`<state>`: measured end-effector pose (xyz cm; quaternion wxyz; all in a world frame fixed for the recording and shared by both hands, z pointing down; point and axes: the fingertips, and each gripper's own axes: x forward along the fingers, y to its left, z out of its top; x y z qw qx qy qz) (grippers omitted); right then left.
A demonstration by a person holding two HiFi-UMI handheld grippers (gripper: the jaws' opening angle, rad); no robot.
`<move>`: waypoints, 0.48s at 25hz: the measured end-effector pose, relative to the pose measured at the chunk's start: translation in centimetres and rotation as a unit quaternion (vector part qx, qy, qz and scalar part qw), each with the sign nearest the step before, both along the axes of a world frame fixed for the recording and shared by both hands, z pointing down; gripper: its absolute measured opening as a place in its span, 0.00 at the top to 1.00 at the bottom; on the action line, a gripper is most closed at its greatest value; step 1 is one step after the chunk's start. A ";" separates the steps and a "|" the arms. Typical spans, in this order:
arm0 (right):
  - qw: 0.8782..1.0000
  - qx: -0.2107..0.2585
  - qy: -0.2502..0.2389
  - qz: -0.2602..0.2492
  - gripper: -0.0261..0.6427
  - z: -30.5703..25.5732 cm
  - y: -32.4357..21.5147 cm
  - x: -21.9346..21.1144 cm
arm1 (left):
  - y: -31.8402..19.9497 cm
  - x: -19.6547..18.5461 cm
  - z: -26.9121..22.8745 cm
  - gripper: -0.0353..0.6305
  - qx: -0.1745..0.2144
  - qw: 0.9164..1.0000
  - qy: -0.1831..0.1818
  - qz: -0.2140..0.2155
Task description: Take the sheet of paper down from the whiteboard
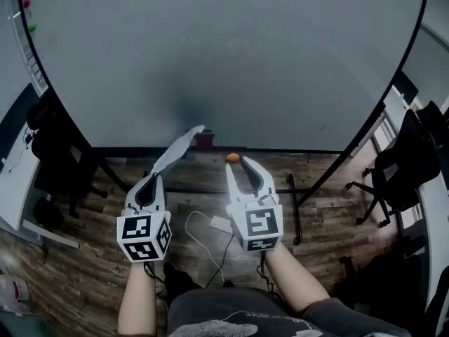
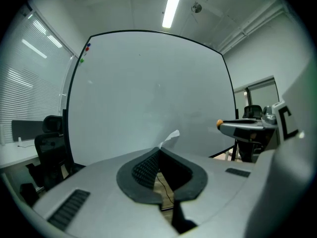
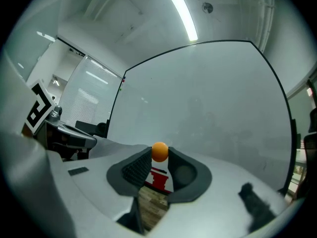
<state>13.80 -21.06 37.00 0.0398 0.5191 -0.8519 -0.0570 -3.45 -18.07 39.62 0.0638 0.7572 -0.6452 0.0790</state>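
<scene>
The big whiteboard (image 1: 231, 55) fills the head view, and its face shows bare in front of me. My left gripper (image 1: 156, 178) is shut on the sheet of paper (image 1: 179, 148), which stands up edge-on from the jaws, clear of the board. In the left gripper view only a white corner of the sheet of paper (image 2: 171, 137) pokes out past the closed left gripper (image 2: 159, 150). My right gripper (image 1: 238, 162) is shut on a small round orange magnet (image 1: 232, 158). In the right gripper view the orange magnet (image 3: 159, 151) sits pinched at the tips of the right gripper (image 3: 159, 153).
Coloured magnets (image 1: 26, 4) cling to the board's top left corner. A dark red object (image 1: 204, 140) sits at the board's bottom edge. Black office chairs stand at left (image 1: 52, 142) and right (image 1: 407, 163). A white adapter (image 1: 219, 223) with its cable lies on the wooden floor, beside the board's stand legs (image 1: 297, 209).
</scene>
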 end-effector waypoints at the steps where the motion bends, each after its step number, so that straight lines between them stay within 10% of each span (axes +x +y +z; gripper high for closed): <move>1: 1.000 -0.002 -0.002 -0.004 0.80 0.1 0.3 0.3 | 0.6 0.3 0.0 0.93 -0.001 1.000 -0.001 -0.004; 12: 0.999 -0.011 0.006 -0.045 0.80 0.5 3.9 0.2 | 5.4 1.1 -0.6 0.93 -0.002 0.999 0.003 -0.036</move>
